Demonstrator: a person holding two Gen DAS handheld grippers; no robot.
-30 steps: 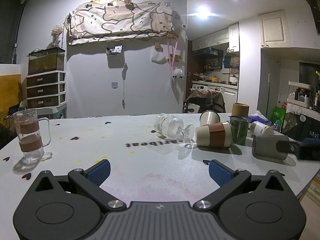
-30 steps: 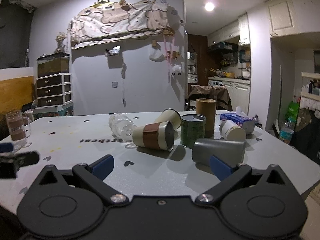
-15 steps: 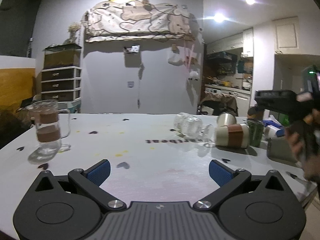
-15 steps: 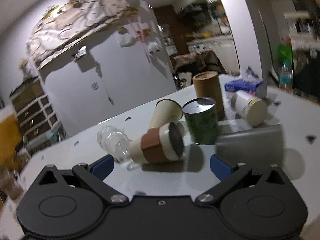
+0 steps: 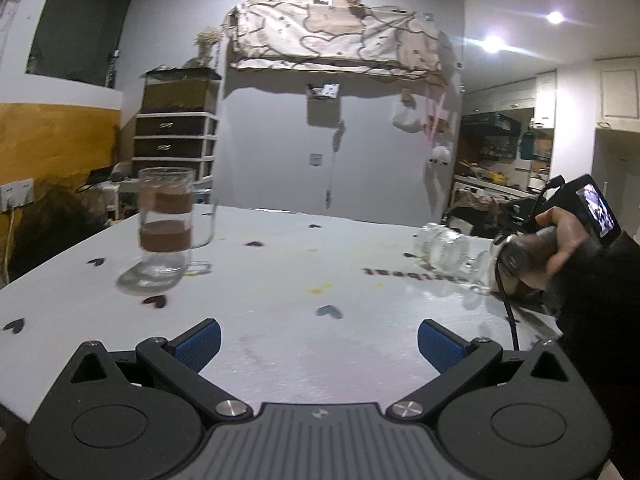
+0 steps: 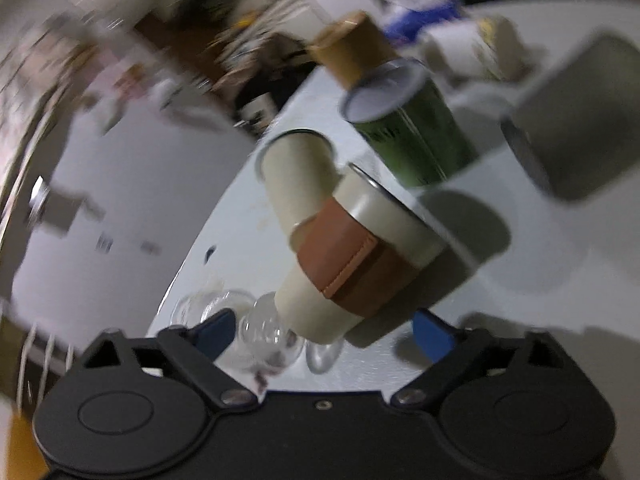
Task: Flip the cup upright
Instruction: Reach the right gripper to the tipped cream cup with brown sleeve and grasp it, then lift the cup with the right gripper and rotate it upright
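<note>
A cream cup with a brown sleeve [image 6: 352, 252] lies on its side on the white table [image 6: 520, 280]. My right gripper [image 6: 324, 330] is open, rolled sideways, with the cup's closed end just in front of its blue pads [image 6: 434, 334]. In the left wrist view the right hand and its gripper body [image 5: 560, 236] hide that cup. My left gripper [image 5: 318, 344] is open and empty, low over the table's near part.
A ribbed glass [image 5: 444, 246] lies on its side left of the cup. A second cream cup [image 6: 296, 176], a green can [image 6: 416, 128], a brown tube [image 6: 352, 48] and a grey cylinder [image 6: 580, 120] crowd behind it. A glass mug [image 5: 166, 220] stands upright at left.
My right gripper has moved in close to the sleeved cup and rolled sideways. My left gripper has swung left, bringing the mug nearer the middle of its view.
</note>
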